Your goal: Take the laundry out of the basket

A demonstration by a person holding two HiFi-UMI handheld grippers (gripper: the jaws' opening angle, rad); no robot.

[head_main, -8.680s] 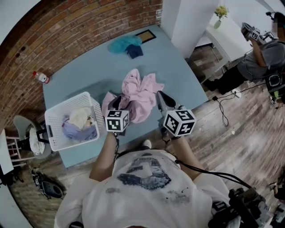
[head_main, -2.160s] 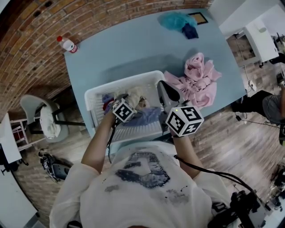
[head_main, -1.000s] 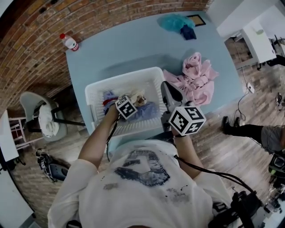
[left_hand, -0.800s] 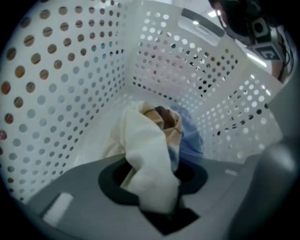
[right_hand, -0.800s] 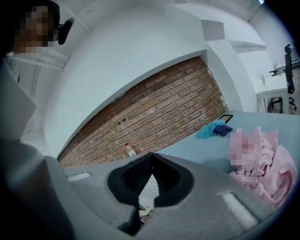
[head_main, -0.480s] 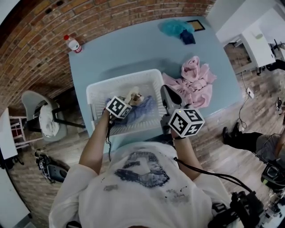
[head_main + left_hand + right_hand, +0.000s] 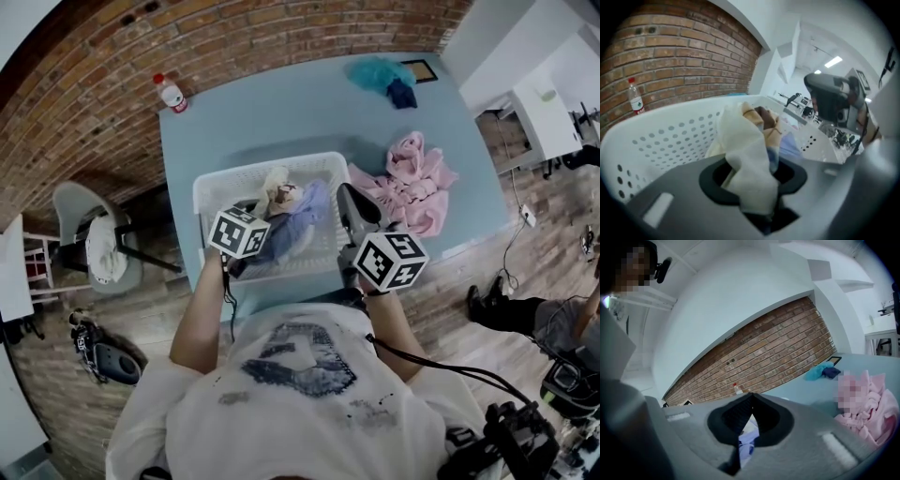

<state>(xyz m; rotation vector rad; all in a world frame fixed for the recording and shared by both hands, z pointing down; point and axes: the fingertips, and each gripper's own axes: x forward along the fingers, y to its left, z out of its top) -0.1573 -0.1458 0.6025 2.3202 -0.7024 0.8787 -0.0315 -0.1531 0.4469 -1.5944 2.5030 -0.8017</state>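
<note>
The white laundry basket (image 7: 211, 187) stands on the blue table, near its front edge. My left gripper (image 7: 255, 225) hangs over the basket's near left part, shut on a cream cloth (image 7: 745, 159). That cream cloth (image 7: 277, 186) trails down into the basket beside a pale blue garment (image 7: 298, 230). In the left gripper view the basket's perforated wall (image 7: 670, 140) curves round behind the cloth. My right gripper (image 7: 349, 202) sits at the basket's right rim, pointing almost level. Its jaws (image 7: 751, 397) meet at the tips with nothing held, and blue cloth shows below them.
A pink garment (image 7: 412, 187) lies on the table right of the basket. A teal cloth with a dark blue one (image 7: 382, 75) lies at the far corner by a framed picture. A plastic bottle (image 7: 171, 94) stands by the brick wall. A chair (image 7: 89, 239) is left of the table.
My left gripper has risen out of the basket, pulling the cream cloth up with it. The right gripper has stayed by the basket's right rim.
</note>
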